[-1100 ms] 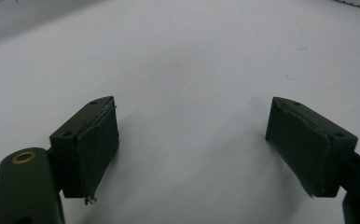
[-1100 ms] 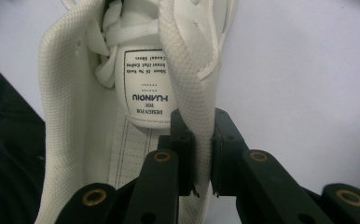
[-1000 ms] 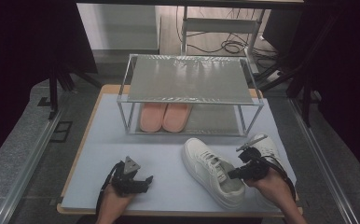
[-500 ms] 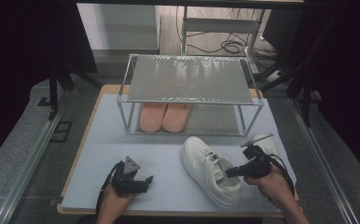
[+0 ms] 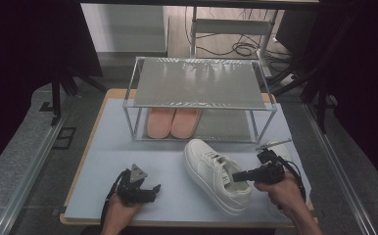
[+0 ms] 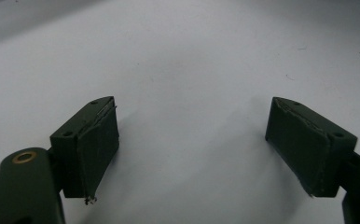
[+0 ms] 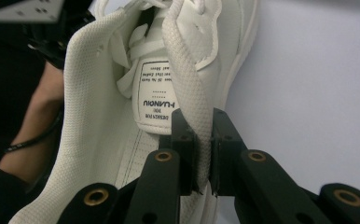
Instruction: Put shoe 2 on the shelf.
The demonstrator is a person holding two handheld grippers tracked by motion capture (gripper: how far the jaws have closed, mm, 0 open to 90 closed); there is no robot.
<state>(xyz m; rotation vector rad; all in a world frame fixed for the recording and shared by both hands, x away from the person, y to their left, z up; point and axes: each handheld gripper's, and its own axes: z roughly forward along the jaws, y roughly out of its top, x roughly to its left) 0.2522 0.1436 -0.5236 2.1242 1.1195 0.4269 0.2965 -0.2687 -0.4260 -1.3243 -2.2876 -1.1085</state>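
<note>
We see the white lace-up leather sneaker (image 5: 216, 174) lying sole-down on the pale grey table mat (image 5: 108, 147), right of centre, just in front of the 2-tier metal shoe rack (image 5: 197, 83). Its long axis runs diagonally: toe toward the rack and slightly left, heel toward the person's side and right.

Right gripper (image 5: 240, 177) comes in from the right at the heel end, roughly level. In the right gripper view the jaws are clamped on the shoe's collar (image 7: 192, 116), a thin strip of white mesh lining pinched between the 2 pads, one pad inside the shoe opening, one outside.

Tongue label (image 7: 157, 95) faces that camera upside down. We read "HUANQIU" in bold, with "TOE" and "DESIGN FOR" beside it; the smaller lines are too fine to make out.

Left gripper (image 5: 143, 190) sits at the front left of the mat, well apart from the sneaker. In the left gripper view its jaws stand wide apart, nothing between them, bare mat below.

On the rack's lower shelf we see a pair of salmon-pink flat slippers (image 5: 172, 122), side by side at the left, toes pointing away from the person. A second white shoe (image 5: 280, 149) lies behind the right hand, mostly hidden.
</note>
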